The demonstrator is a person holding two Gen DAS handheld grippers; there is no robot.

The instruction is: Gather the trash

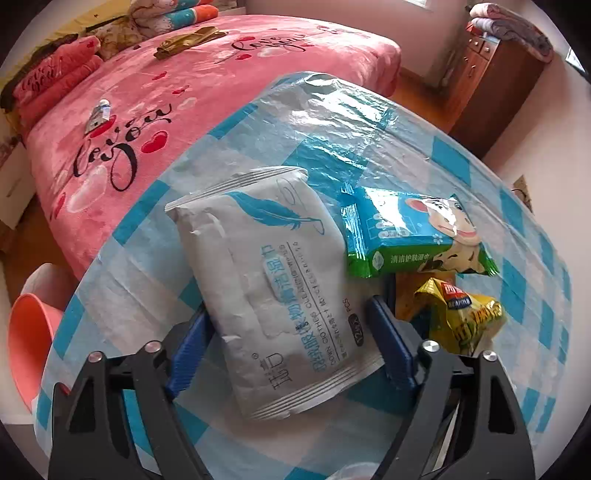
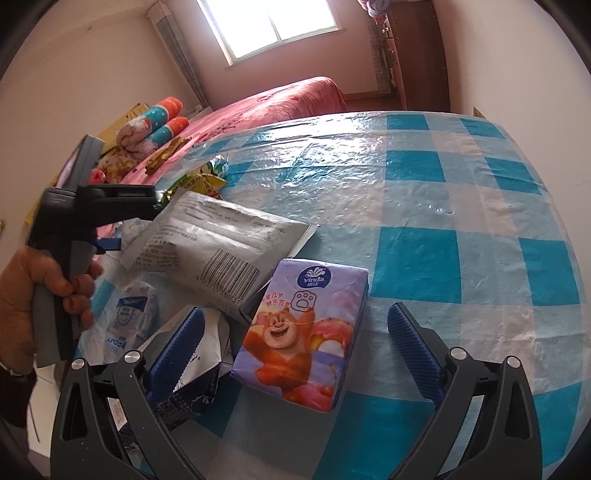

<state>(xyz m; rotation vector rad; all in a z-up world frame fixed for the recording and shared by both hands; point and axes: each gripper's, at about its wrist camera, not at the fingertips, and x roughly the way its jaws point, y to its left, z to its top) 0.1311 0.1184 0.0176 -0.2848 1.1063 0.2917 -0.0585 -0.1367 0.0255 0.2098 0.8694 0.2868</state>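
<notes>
Left hand-held gripper [image 1: 291,328] pinches the grey wet-wipes pack [image 1: 266,277], lifted off the checkered table [image 1: 461,162]. In the right wrist view the pack sticks out sideways; the thin, floppy wrapper could slip or sag onto the litter beside the pack. Pink bin [image 1: 29,332] sits left of the pack, below the table edge, with clear room to swing over. Right of the pack: green wipes packet [image 1: 406,236], yellow snack wrapper [image 1: 461,314]. Right hand-held gripper [image 2: 295,332] is spread wide around the Vinda tissue pack [image 2: 303,332], not touching; open table lies further right.

We see bright daylight from the window [image 2: 275,26] at twelve o'clock, tablecloth [image 2: 406,177] glare, fisheye-bent edges.
</notes>
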